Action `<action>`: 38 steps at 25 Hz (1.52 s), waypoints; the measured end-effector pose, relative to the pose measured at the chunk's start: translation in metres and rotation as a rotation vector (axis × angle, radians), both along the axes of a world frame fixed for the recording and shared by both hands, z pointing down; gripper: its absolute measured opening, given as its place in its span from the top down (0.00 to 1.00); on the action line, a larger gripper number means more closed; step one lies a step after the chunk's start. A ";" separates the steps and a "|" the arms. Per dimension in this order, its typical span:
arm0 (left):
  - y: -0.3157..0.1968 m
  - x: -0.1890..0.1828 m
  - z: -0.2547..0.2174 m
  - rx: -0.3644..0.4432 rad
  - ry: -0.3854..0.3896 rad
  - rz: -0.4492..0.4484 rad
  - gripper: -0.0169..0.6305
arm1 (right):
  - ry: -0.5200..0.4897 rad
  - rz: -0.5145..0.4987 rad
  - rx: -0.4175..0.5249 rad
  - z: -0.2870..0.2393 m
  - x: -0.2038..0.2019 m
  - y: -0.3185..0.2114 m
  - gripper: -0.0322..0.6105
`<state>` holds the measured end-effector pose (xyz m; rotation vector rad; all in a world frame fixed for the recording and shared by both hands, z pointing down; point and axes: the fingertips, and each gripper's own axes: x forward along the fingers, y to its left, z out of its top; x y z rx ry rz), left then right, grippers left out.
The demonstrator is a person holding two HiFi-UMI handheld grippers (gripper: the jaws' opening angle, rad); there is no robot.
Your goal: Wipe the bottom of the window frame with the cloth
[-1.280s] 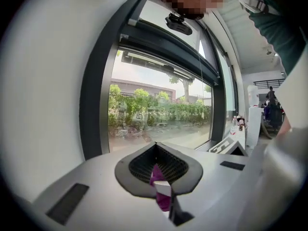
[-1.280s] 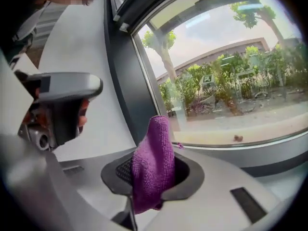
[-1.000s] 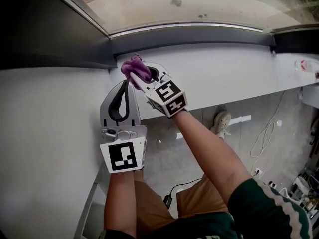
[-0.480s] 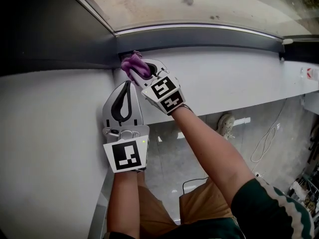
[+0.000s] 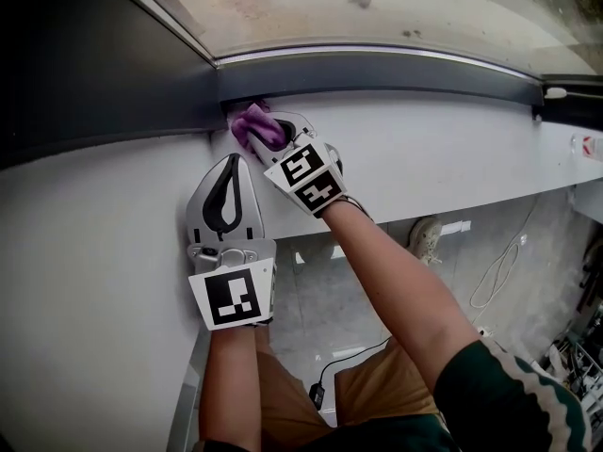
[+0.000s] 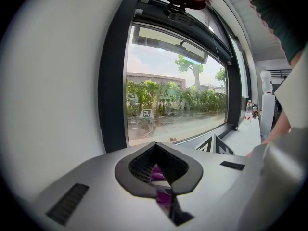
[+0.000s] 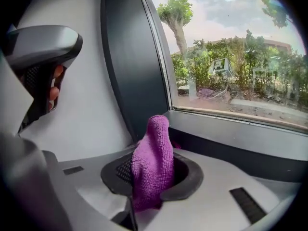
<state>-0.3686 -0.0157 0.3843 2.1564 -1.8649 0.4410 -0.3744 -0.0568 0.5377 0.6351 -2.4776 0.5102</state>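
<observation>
The fingers of the right gripper point(image 5: 262, 132) pinch the cloth point(image 7: 153, 162) by its bunched middle at the corner of the window frame point(image 5: 377, 67). The cloth looks soft, light and floppy. The fingers of the left gripper point(image 5: 232, 161) are pressed together, empty.

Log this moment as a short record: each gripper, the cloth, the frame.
left gripper: jaws together, holding nothing, over the white ledge, just behind the cloth
right gripper: shut on the purple cloth
cloth position: bunched at the left end of the bottom window frame, apparently against it
task state: wiping at the corner; the rest of the frame stretches to the right
</observation>
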 end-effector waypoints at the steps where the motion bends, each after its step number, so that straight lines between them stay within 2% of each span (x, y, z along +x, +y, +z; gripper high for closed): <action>1: -0.001 0.000 0.001 -0.004 0.003 0.000 0.96 | 0.005 0.001 -0.003 0.001 0.002 -0.001 0.79; 13: -0.015 0.032 0.003 -0.015 -0.012 0.061 0.96 | 0.050 0.016 0.011 0.008 0.048 -0.012 0.79; 18: -0.021 0.047 0.002 -0.033 0.011 0.074 0.96 | 0.083 0.053 0.004 0.012 0.075 -0.021 0.79; 23: -0.029 0.069 -0.005 -0.033 -0.023 0.111 0.96 | 0.104 0.082 0.002 0.013 0.107 -0.028 0.79; 27: -0.035 0.092 -0.006 -0.026 -0.067 0.131 0.96 | 0.083 0.121 -0.031 0.017 0.138 -0.034 0.79; 30: -0.040 0.116 -0.001 -0.037 -0.096 0.152 0.96 | 0.098 0.104 -0.012 0.015 0.159 -0.045 0.79; 38: -0.060 0.174 0.016 -0.051 -0.082 0.210 0.96 | 0.121 0.072 -0.019 0.019 0.205 -0.049 0.79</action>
